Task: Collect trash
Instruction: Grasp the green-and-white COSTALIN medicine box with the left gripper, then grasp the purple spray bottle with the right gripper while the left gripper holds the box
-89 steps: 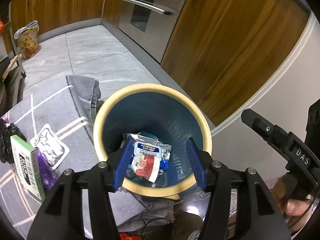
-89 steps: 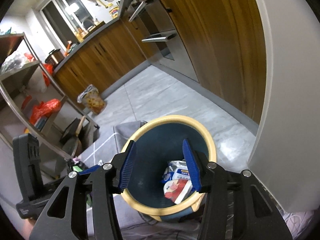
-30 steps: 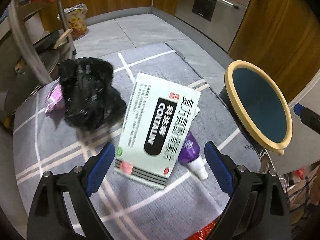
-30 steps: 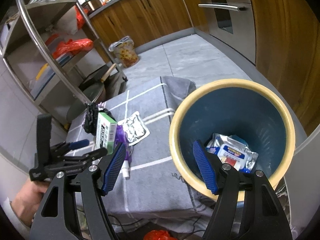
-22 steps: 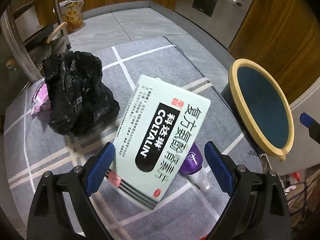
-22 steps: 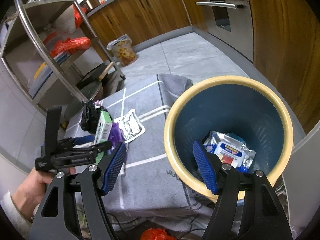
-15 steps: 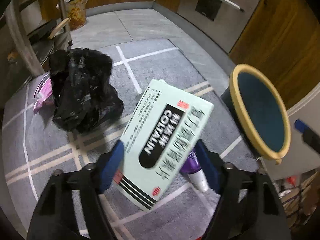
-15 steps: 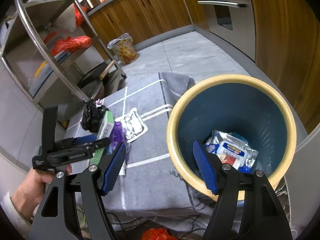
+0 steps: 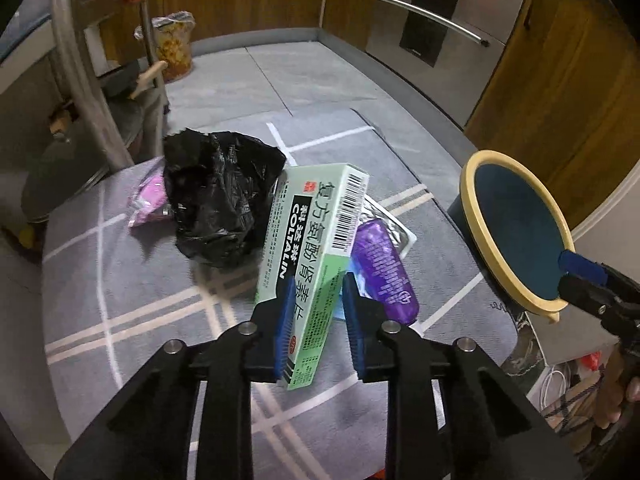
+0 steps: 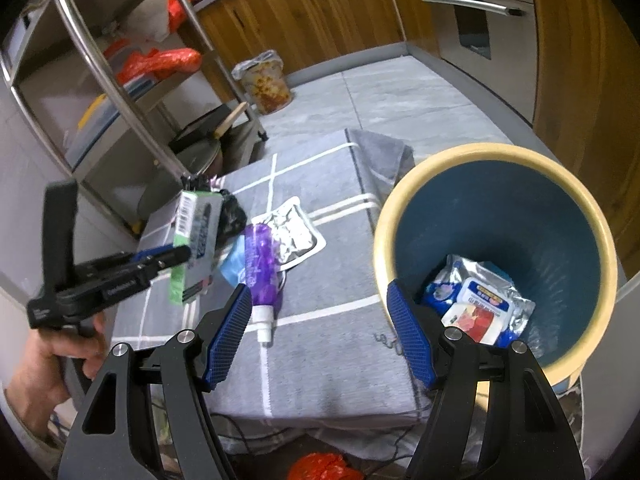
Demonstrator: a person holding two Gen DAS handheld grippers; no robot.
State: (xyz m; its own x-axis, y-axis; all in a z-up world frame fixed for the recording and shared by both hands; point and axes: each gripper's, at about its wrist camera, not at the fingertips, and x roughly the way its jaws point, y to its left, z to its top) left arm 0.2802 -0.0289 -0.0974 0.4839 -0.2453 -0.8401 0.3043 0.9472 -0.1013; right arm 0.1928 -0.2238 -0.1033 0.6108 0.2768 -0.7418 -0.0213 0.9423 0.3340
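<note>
- Your left gripper (image 9: 314,316) has just been closing, and the box (image 9: 316,248) that was lying flat is now standing up between its pads, pinched at the low end.
- The bin (image 10: 496,256) is sitting off to the right; the box's long side is pointing up and away.
- Your right gripper (image 10: 320,340) is hanging open and empty, nearer the bin.

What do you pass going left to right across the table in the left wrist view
pink wrapper → black plastic bag → green medicine box, clamped in the left gripper → purple bottle → blue bin with a yellow rim
</note>
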